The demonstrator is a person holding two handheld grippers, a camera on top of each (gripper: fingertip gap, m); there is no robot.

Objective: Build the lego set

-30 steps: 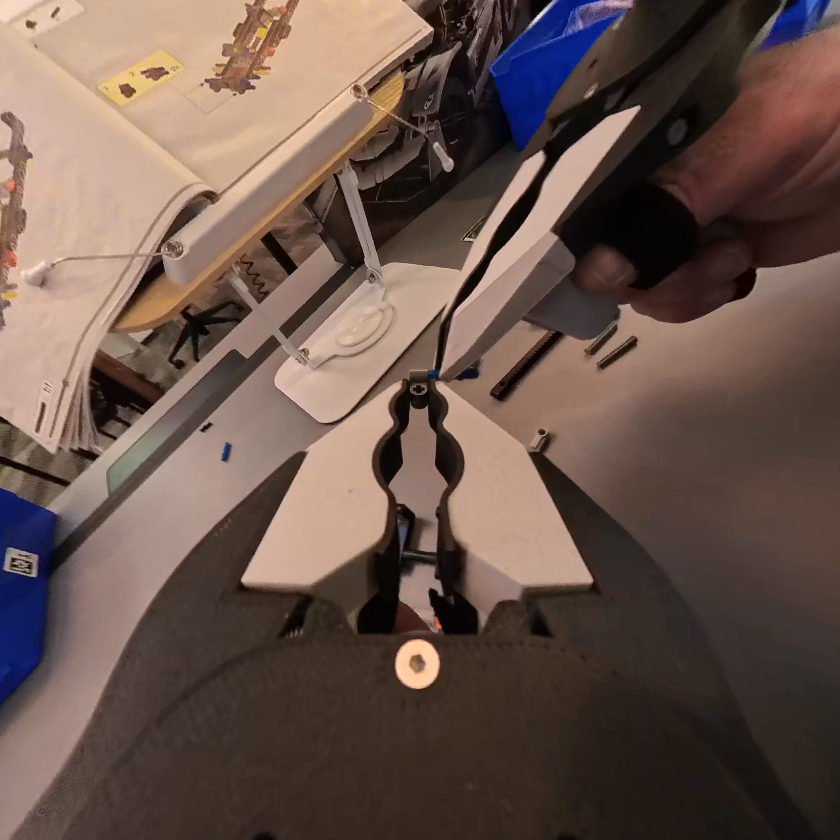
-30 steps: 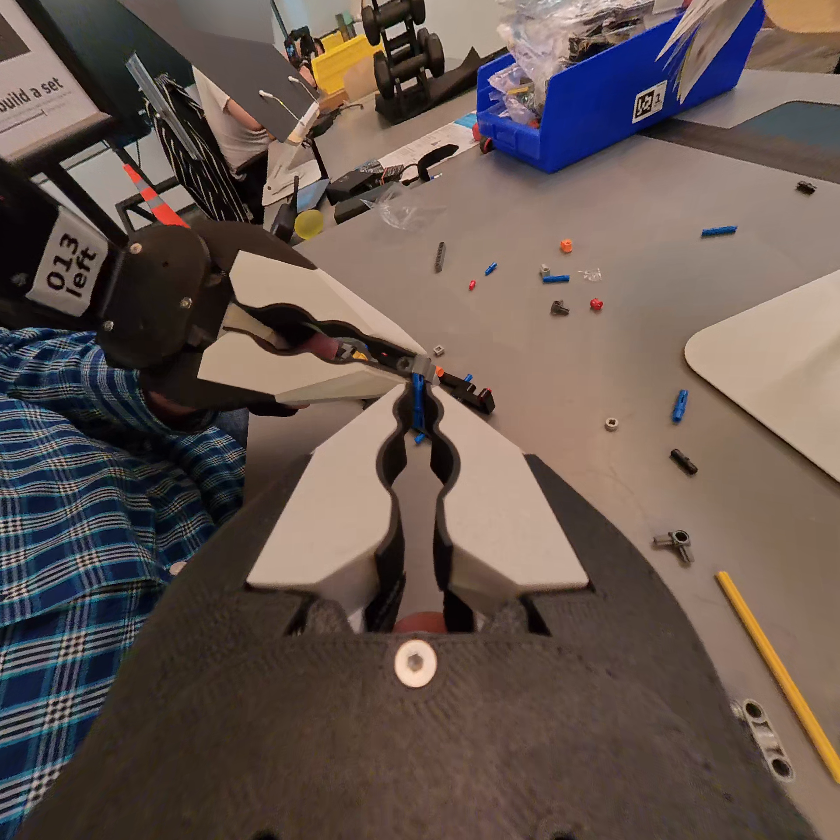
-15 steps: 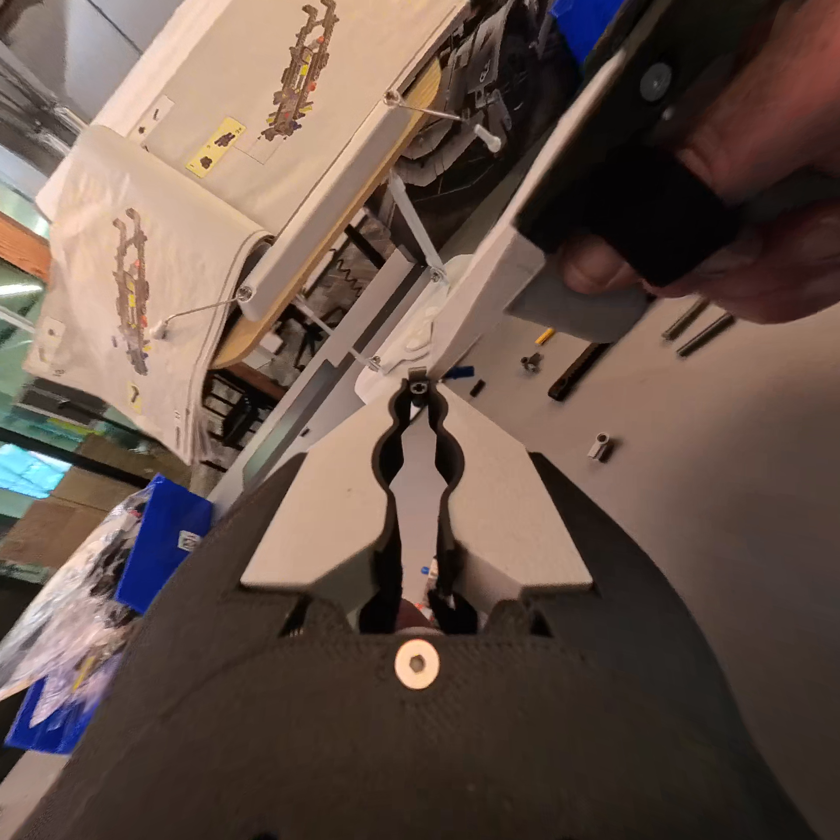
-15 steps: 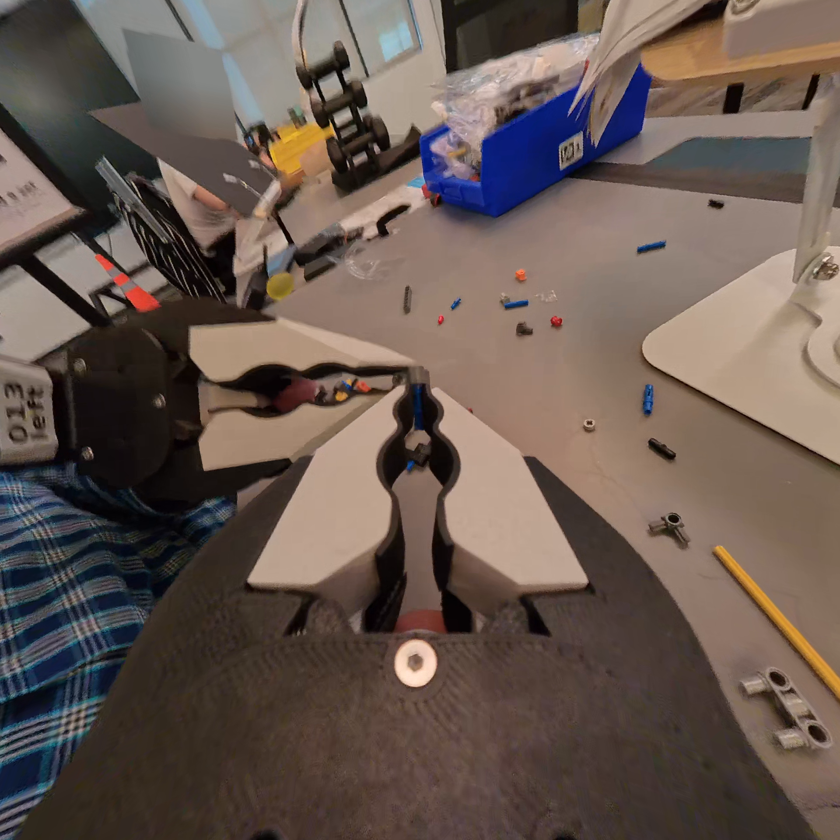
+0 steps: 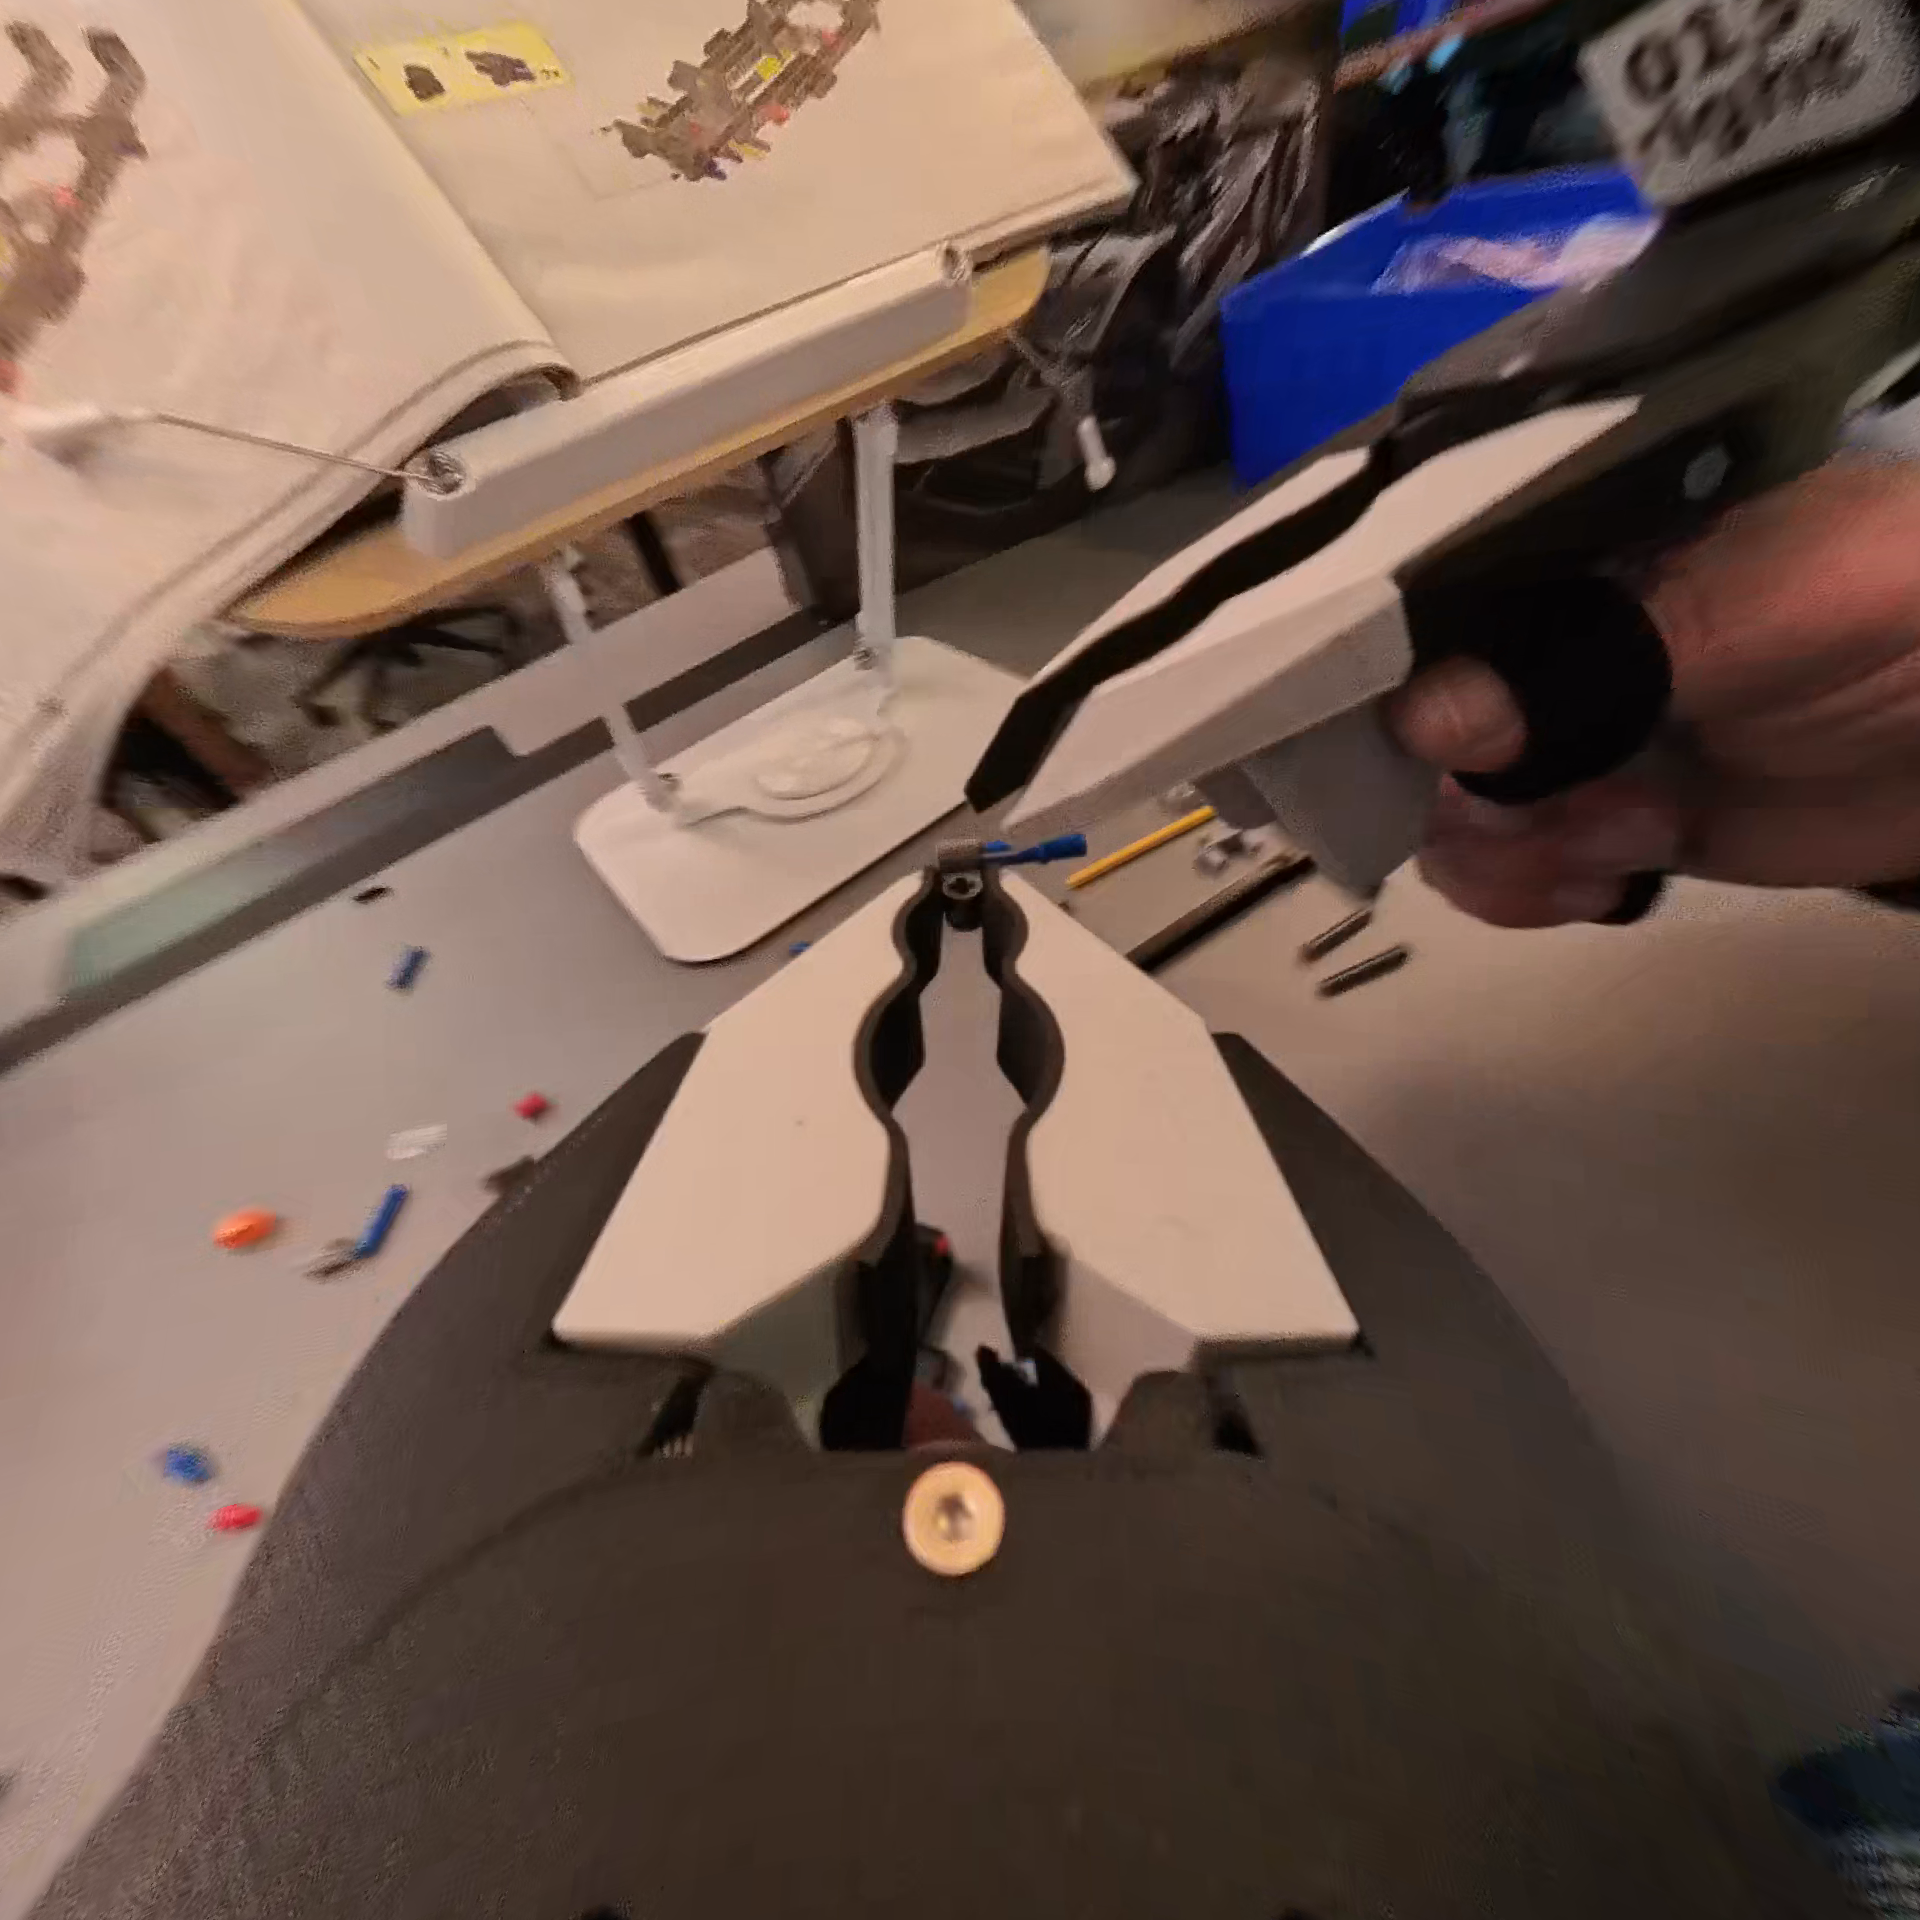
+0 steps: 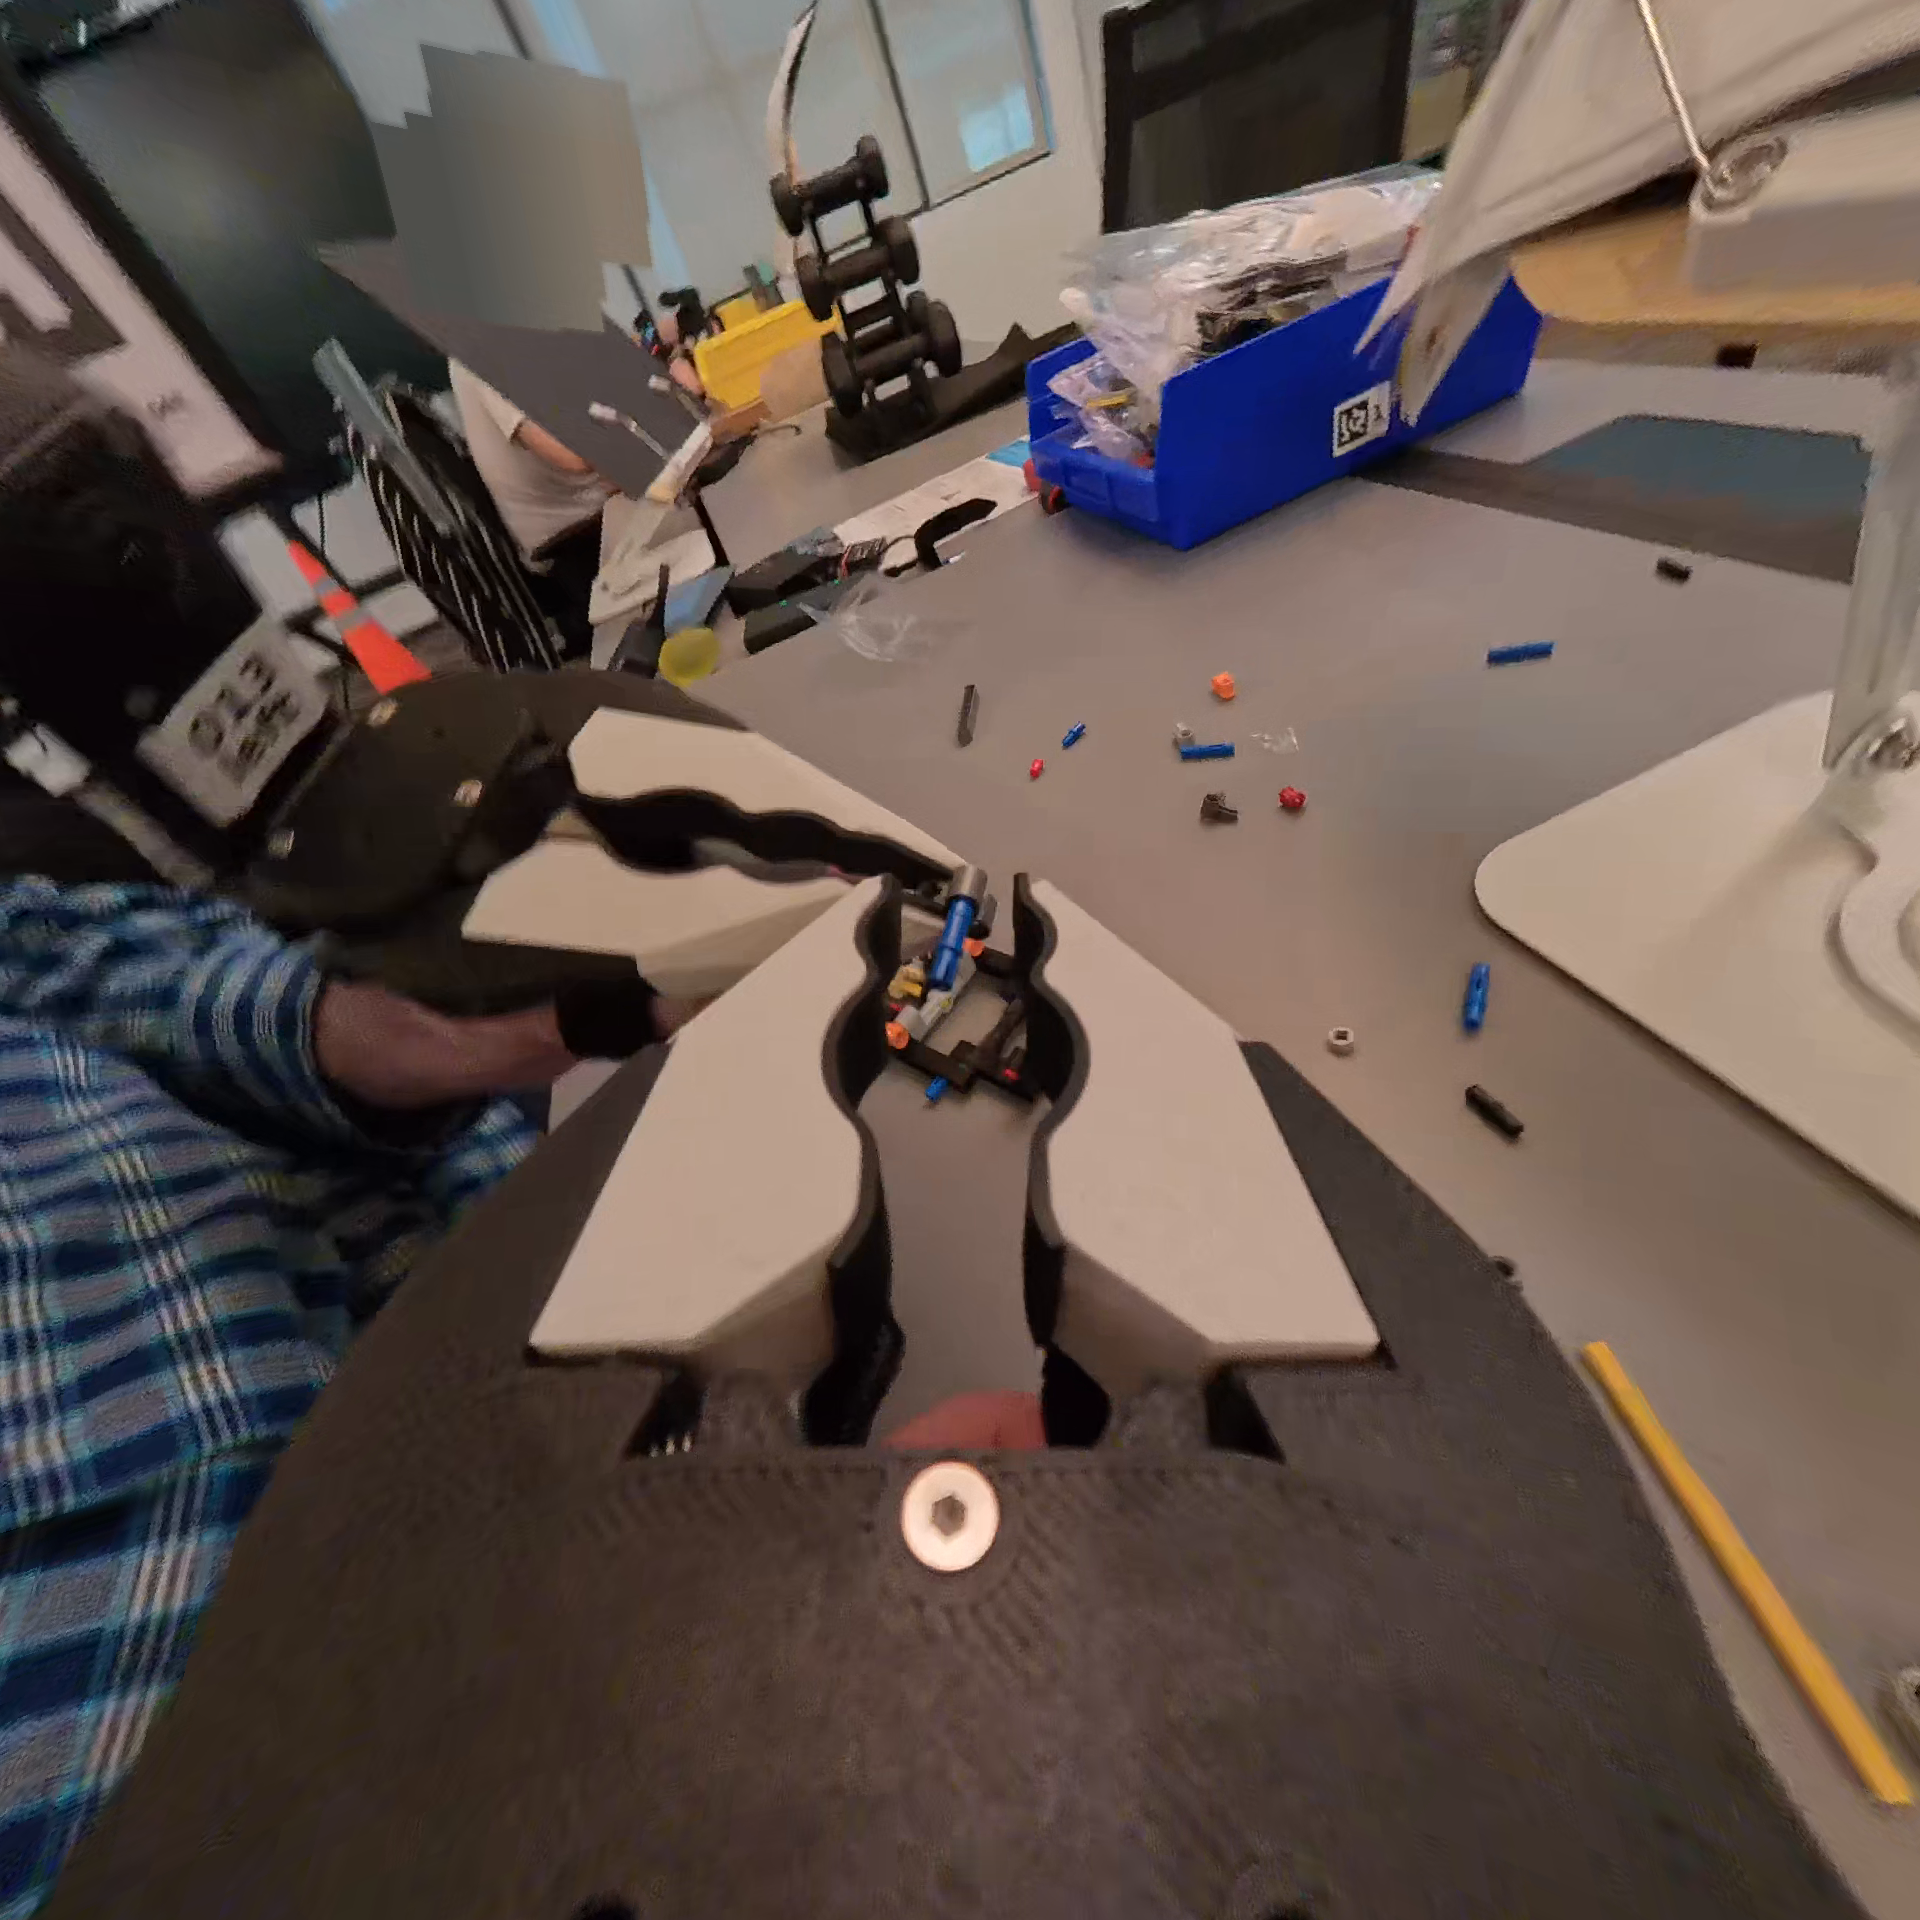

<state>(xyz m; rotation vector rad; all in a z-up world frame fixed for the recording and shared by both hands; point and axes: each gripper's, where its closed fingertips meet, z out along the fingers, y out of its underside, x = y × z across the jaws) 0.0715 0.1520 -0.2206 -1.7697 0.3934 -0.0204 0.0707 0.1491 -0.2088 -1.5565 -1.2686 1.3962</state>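
Observation:
My left gripper (image 5: 961, 885) is shut on a small grey connector (image 5: 958, 858), held above the table. A blue pin (image 5: 1031, 854) sticks out of the connector to the right. My right gripper (image 6: 953, 896) is open, its fingertips on either side of the blue pin (image 6: 950, 948) and not gripping it. The grey connector (image 6: 972, 883) sits at the tip of the left gripper (image 6: 925, 871). In the left wrist view the right gripper (image 5: 992, 784) hovers just above the pin. A small part-built model (image 6: 961, 1039) lies on the table below.
The instruction book (image 5: 644, 156) rests on a stand with a white base (image 5: 790, 790). A blue bin (image 6: 1278, 426) of bagged parts stands far back. Loose pins and small pieces (image 6: 1205, 750) are scattered on the grey table. A yellow axle (image 6: 1735, 1569) lies at the right. Both grippers' tips are close together, under 4 cm apart. The yellow axle (image 6: 1735, 1569) is about equally far from each gripper, around 20 cm. It is also in sight in the left wrist view (image 5: 1156, 841).
My right gripper has opened and let go of the blue pin, which stays in the grey connector in my left gripper. Both grippers have tilted and shifted.

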